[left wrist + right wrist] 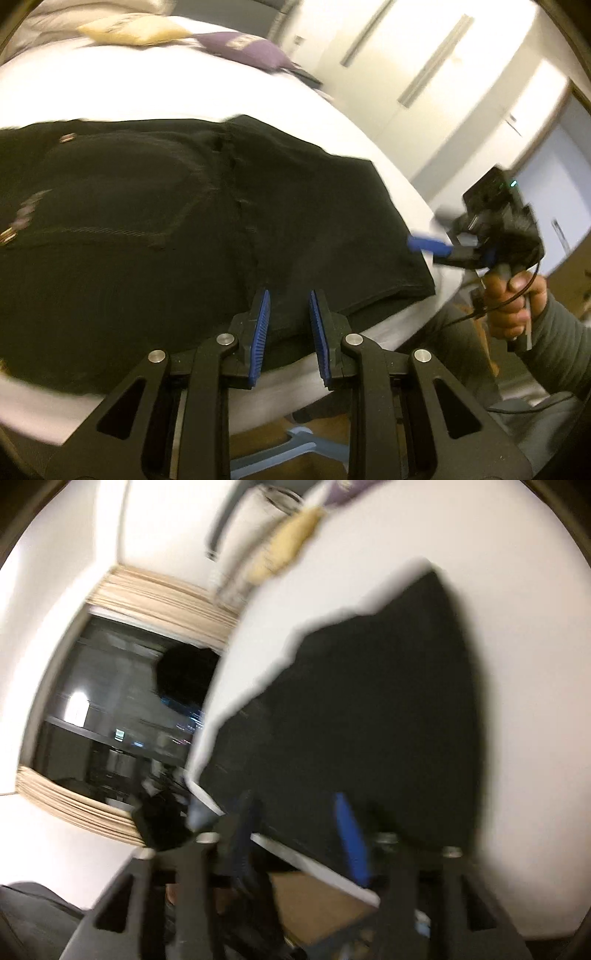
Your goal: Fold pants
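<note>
Both hand-held grippers are at the near edge of the bed point(184, 85), where the black pants point(155, 229) lie spread out on the white sheet.

Left hand-held gripper point(290, 332) hangs just over the near edge of the pants. Its two blue pads point(260, 339) stand a small way apart. Nothing is between them. The black cloth shows in the gap, lying flat on the bed below. The pads do not seem to touch it.

Right hand-held gripper point(430, 245) is at the right edge of the pants, near the corner of the bed. A hand point(517, 302) in a grey sleeve holds its handle. One blue finger reaches over the edge of the cloth. In its own camera the picture is very blurry. There the right hand-held gripper point(299, 834) has its jaws about half open, with the near edge of the pants point(369, 709) in front of them. I cannot tell if the fingers touch the cloth. It does not look like they pinch it.

Far back on the bed lie a yellow pillow point(133, 31) and a purple pillow point(251, 51), well apart from the pants.
</note>
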The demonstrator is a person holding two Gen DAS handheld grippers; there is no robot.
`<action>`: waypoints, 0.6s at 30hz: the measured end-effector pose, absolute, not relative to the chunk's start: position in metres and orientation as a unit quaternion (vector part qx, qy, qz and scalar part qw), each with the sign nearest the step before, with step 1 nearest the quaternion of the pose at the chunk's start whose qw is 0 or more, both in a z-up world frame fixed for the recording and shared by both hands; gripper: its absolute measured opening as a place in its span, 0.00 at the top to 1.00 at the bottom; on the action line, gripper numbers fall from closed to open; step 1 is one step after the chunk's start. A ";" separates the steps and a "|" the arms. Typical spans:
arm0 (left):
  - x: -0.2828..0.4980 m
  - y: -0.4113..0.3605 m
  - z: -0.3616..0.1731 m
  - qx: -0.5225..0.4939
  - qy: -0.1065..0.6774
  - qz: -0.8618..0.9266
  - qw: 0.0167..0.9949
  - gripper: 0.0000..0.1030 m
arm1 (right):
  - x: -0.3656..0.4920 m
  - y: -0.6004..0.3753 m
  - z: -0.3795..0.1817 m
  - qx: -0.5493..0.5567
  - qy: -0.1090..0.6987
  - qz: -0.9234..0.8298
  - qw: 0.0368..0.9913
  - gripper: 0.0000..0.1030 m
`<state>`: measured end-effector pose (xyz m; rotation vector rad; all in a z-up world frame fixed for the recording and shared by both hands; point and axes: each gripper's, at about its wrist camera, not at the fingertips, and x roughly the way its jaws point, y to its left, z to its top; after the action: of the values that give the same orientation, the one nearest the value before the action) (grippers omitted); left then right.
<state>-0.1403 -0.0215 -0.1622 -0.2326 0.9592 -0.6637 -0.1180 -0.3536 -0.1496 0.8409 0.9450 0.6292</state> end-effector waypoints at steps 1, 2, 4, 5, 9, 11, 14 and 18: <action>-0.142 -0.011 -0.159 -0.124 0.450 -0.305 0.830 0.79 | -0.107 -0.342 -0.144 0.387 0.430 0.303 0.757 0.49; -0.144 -0.002 -0.151 -0.136 0.442 -0.300 0.834 0.79 | -0.089 -0.322 -0.139 0.385 0.431 0.324 0.749 0.49; -0.150 0.019 -0.137 -0.160 0.419 -0.288 0.846 0.79 | -0.056 -0.279 -0.139 0.375 0.444 0.352 0.734 0.49; -0.152 0.029 -0.131 -0.172 0.407 -0.278 0.853 0.79 | -0.042 -0.260 -0.145 0.369 0.454 0.364 0.725 0.49; -0.158 0.075 -0.117 -0.206 0.385 -0.218 0.873 0.76 | -0.014 -0.228 -0.180 0.394 0.485 0.360 0.693 0.49; -0.161 0.095 -0.115 -0.222 0.375 -0.197 0.878 0.62 | -0.011 -0.231 -0.210 0.406 0.512 0.327 0.683 0.71; -0.162 0.121 -0.117 -0.241 0.362 -0.141 0.890 0.24 | -0.013 -0.248 -0.238 0.451 0.521 0.295 0.662 1.00; -0.163 0.147 -0.127 -0.277 0.363 -0.102 0.884 0.24 | -0.009 -0.237 -0.230 0.417 0.538 0.278 0.678 1.00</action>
<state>-0.1633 0.1466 -0.1267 -0.5772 0.7555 -0.2114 -0.0089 -0.2374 -0.2302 0.9365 1.2077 0.6252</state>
